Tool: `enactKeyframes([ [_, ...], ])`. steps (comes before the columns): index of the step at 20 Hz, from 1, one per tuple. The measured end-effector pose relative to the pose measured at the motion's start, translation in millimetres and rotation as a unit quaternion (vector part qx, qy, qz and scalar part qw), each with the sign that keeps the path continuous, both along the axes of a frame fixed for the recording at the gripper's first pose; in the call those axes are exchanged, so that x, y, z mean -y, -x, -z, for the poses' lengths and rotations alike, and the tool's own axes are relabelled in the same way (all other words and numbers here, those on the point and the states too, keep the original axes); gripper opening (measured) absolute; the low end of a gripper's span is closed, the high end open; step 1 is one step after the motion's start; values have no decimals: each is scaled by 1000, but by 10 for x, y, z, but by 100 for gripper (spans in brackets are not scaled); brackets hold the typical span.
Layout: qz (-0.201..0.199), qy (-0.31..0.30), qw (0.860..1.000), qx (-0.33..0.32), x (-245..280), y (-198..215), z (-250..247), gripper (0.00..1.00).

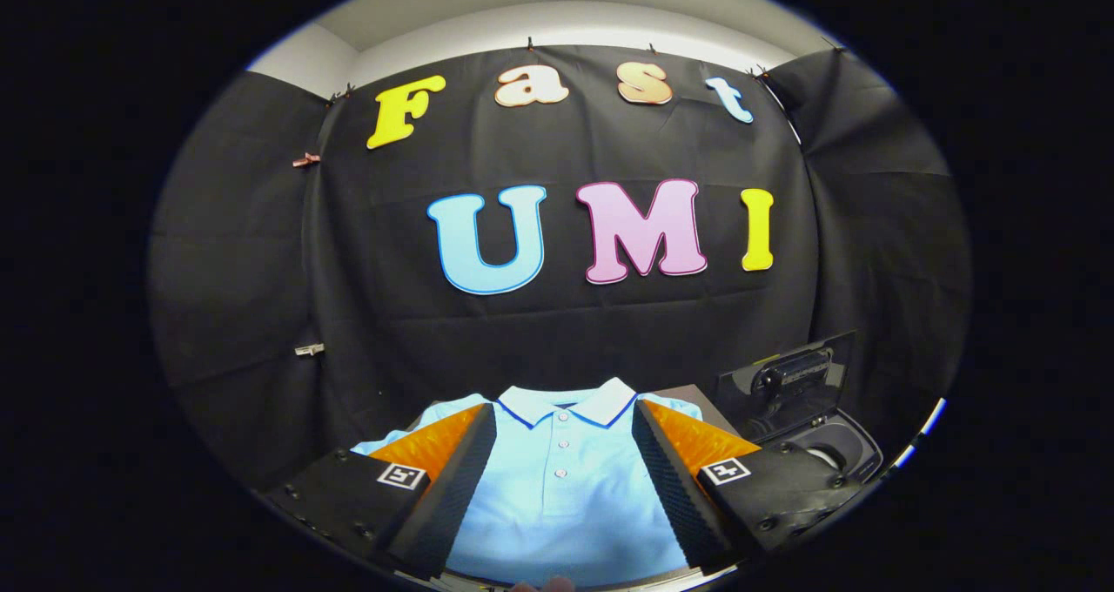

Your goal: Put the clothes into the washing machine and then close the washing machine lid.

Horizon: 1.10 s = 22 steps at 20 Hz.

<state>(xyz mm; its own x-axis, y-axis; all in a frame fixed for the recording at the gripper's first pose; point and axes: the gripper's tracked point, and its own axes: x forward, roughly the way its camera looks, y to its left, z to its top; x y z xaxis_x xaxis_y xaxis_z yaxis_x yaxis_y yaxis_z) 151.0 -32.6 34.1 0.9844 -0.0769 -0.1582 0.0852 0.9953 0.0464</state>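
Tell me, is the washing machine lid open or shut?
Open: the lid stands up behind the washing machine, beyond the open fingers.

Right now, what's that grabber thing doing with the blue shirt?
A person is holding a gripper over a light blue polo shirt lying flat. Its two fingers are spread wide apart, one over each side of the shirt, not squeezing it yet. Off to the side sits the little washing machine with its lid standing open, ready for the shirt.
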Motion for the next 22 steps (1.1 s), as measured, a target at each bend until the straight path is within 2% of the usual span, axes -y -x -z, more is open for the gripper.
enactKeyframes([
  [5,-7,31,995,-99,-38,-362,373,99],
  [9,-10,58,979,-193,-30,-483,731,99],
  [12,-16,67,970,-233,-33,-526,847,99],
  [19,-16,53,951,-305,-4,-530,1069,99],
  [22,-17,22,939,-343,1,-513,1141,99],
])
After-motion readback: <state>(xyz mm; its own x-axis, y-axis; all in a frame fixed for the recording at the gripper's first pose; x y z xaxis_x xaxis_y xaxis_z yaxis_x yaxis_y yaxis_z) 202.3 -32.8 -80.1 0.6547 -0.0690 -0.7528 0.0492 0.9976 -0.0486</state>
